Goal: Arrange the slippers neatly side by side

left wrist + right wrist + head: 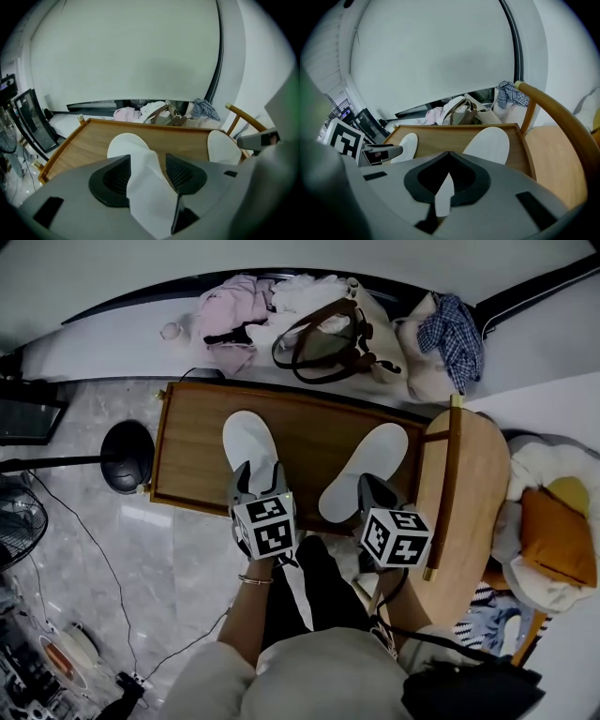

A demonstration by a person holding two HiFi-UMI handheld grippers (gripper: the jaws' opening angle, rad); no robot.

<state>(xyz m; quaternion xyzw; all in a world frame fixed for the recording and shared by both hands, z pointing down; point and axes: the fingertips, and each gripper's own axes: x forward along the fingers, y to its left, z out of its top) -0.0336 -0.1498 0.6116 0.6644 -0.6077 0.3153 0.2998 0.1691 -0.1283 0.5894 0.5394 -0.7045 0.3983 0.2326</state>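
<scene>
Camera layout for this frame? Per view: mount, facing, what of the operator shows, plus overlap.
Head view: on the person's head, steeply down at the wooden tray; shows left forearm, left gripper, right gripper.
Left gripper view: on that gripper, along its open jaws, which straddle the left slipper, across the tray.
Right gripper view: on that gripper, along jaws pinching the right slipper heel; left gripper shows at left.
Shared: all three see both slippers and the tray.
</scene>
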